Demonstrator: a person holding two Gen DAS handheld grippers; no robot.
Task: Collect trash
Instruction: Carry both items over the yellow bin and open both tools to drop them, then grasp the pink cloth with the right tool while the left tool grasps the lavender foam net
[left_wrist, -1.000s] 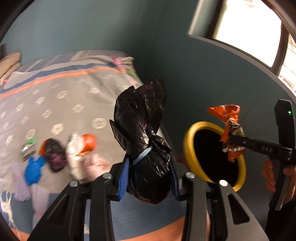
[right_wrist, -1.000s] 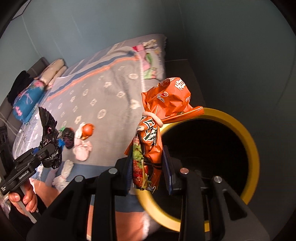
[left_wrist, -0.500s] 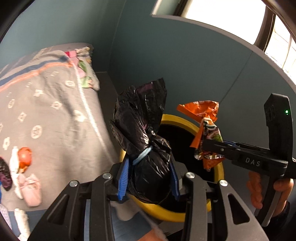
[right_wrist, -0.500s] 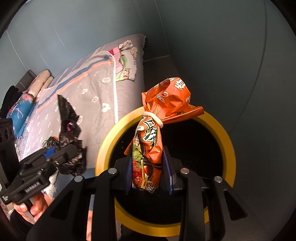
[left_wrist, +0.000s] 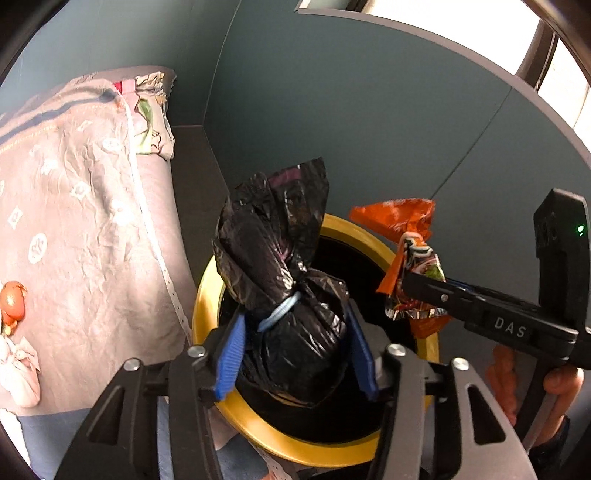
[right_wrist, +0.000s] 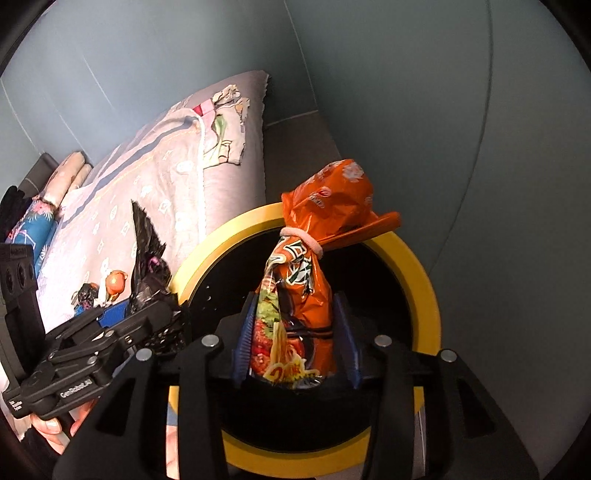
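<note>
Both grippers have come off the bed side and now sit over the mouth of the yellow-rimmed bin (left_wrist: 207, 306), which a second ago lay off to the right of the left wrist view; the bedspread (left_wrist: 85, 206) has slid to the left edge. Left gripper (left_wrist: 295, 350): jaws have just been opening, blue pads (left_wrist: 231, 358) now stand clear of the black bag (left_wrist: 284, 295) on both sides, a gap showing at the right pad; the bag is between them, upright, neck tied with a pale blue band, its bottom over the dark inside of the bin. Right gripper (right_wrist: 295, 347): jaws also just been opening, blue pads (right_wrist: 245, 339) spread to either side of the orange snack packet (right_wrist: 306, 280); left pad looks just against the wrapper, right pad apart from it. Packet upright, cinched near the top with a pinkish band, lower end over the bin's black interior, yellow rim (right_wrist: 424, 280) ringing it. From the right wrist view the left gripper (right_wrist: 155, 314) and black bag (right_wrist: 147, 258) sit at the bin's left rim. More scraps lie back on the bedspread: an orange ball-like piece (left_wrist: 13, 299) and a pale tied bundle (left_wrist: 18, 365). A hand (left_wrist: 561, 387) grips the right tool's handle
</note>
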